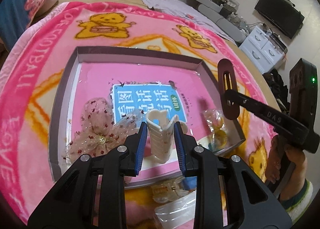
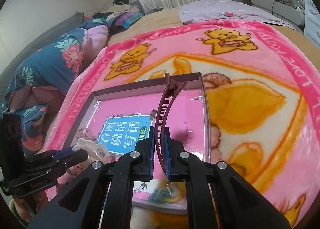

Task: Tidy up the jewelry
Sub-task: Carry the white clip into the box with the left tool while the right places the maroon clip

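Bedroom, bed spread with a pink bear-print blanket point(image 1: 60, 35); on it a shallow open box point(image 1: 138, 54) with a pink printed liner. Item one: cream claw clip point(image 1: 161, 139), clamped between the fingers of the left gripper point(image 1: 160, 145), long axis pointing straight ahead along the fingers, poised above the box's near edge. Item two: maroon beak clip point(image 2: 163, 121), pinched flat between the shut fingers of the right gripper point(image 2: 160, 155), long axis likewise running forward, its tip reaching toward the box's far right corner. Already in the box: a sheer spotted bow point(image 1: 98, 129) at the near left, a small clear packet point(image 1: 216, 125) at the near right. Outside the near edge (on the blanket) lies another pale claw clip point(image 1: 168, 190). Both carried pieces hang over the box's interior, right gripper nearer the right wall; a lowering and release seems to be all that remains.
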Demonstrator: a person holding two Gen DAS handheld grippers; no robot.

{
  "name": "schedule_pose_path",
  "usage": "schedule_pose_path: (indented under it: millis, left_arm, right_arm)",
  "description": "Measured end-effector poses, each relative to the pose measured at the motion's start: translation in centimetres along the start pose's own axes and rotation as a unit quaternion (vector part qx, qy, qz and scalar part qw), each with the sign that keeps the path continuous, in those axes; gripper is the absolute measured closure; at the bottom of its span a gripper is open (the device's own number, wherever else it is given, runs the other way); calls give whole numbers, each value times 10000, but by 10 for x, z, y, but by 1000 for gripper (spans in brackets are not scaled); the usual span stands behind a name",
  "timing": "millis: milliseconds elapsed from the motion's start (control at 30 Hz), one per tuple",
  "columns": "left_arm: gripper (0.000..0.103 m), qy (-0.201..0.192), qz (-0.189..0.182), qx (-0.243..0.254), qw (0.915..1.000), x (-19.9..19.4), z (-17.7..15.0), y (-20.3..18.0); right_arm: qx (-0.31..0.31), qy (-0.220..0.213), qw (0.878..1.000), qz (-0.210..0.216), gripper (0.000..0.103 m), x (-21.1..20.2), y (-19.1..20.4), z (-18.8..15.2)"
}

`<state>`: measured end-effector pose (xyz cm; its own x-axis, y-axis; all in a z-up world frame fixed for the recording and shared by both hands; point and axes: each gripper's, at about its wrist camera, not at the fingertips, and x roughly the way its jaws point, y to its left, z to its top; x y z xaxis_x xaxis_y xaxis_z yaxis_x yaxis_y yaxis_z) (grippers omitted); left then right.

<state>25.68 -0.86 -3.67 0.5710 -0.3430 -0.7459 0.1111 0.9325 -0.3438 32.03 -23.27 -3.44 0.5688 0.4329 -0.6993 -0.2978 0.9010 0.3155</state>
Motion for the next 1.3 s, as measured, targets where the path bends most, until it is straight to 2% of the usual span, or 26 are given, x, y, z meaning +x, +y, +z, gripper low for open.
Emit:
schedule_pose_path:
  millis: [167,500,800,900,1033,1133,1200,1300]
  left_arm:
    - [83,4,146,-80,9999,0,1,9]
    - [83,-23,524,-314,9981,-2,1,34]
    - [83,-109,567,-510,9970,-14,0,46]
    - [77,-160,585,-513,9968,-20,2,44]
    - [71,-224,566,-520,9968,-29,4,42]
    - [61,-291,557,-488,9968,-37,6,37]
    - [55,-361,591,-449,9966,-43,7,34]
    - [41,-457,554,-461,9964,-54,8,30]
  right_arm:
    - [110,103,9998,101,95,12,-4,5]
    - [68,333,9993,-160,95,40,-12,5]
    - [110,434,9988,-187,92,42,-12,-2]
    - [38,390,9990,-216,92,36,-9,-3]
    - [-67,215,9993,-283,80,22,-5,-5]
    - [-93,13,9995,-301,58,7,-4,-6]
    - [-143,-132,9993,-332,51,-3,-3,-6]
    - [-207,-395,9982,-406,31,-21,0,-7]
